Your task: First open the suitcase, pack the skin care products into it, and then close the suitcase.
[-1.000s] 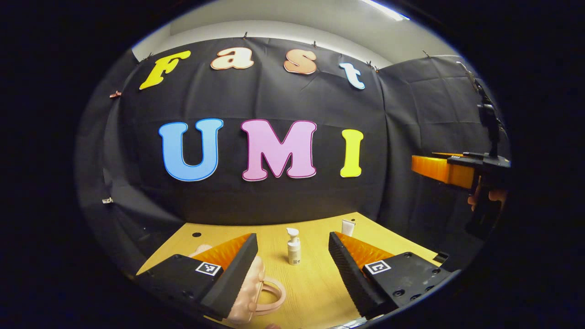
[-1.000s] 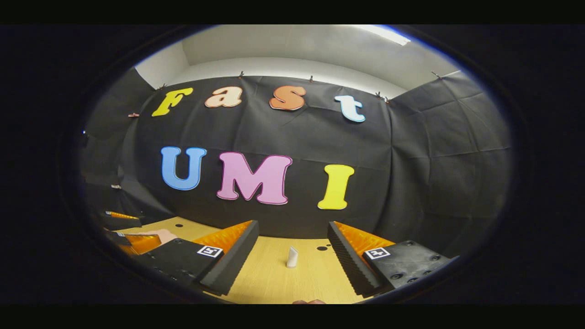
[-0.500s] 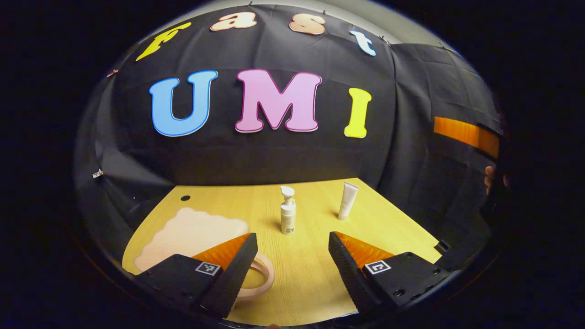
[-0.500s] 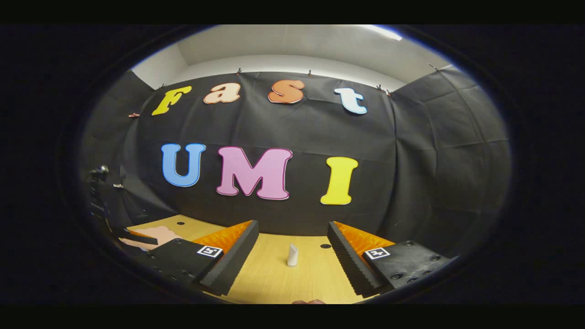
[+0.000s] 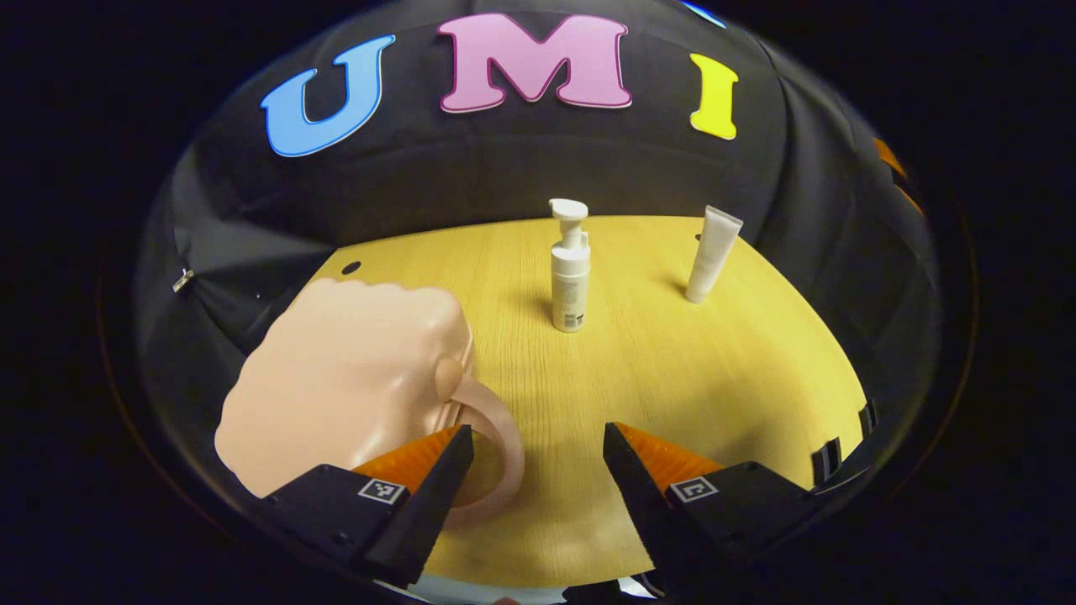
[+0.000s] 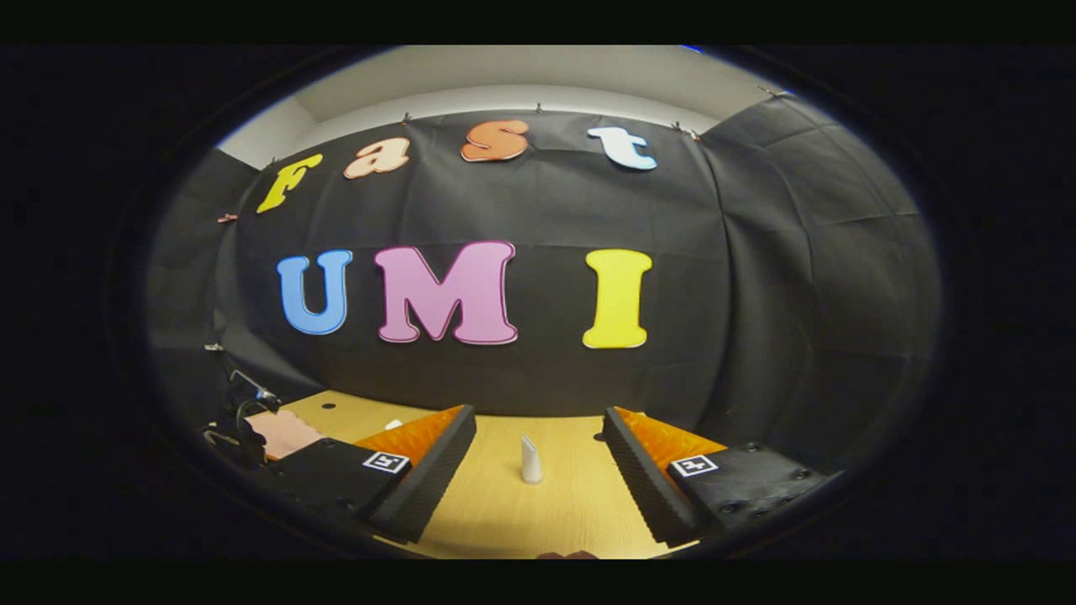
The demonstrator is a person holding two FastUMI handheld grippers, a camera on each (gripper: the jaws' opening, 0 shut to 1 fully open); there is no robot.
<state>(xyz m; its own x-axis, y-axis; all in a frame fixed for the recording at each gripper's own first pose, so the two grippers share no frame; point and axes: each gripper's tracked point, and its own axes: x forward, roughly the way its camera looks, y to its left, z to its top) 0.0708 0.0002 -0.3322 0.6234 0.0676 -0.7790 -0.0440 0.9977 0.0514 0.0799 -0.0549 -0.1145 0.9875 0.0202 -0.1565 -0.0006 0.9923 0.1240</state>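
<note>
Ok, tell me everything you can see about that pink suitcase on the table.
The pink suitcase is a small, smooth, glossy case that looks like plastic, with a scalloped outline and a ring-shaped handle. It lies flat and looks closed on the wooden table, left of the pump bottle. The left tool hovers open by its handle.

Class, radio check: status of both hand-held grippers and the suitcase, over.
Left hand-held gripper open, above the table. Right hand-held gripper open, facing tube. Pink suitcase closed; pump bottle standing. Nothing blocking.

Each claw, the left claw and the right claw, is built of two wedge-shaped ribbed fingers mounted on black screwed blocks marked with small square black-and-white tags.
</note>
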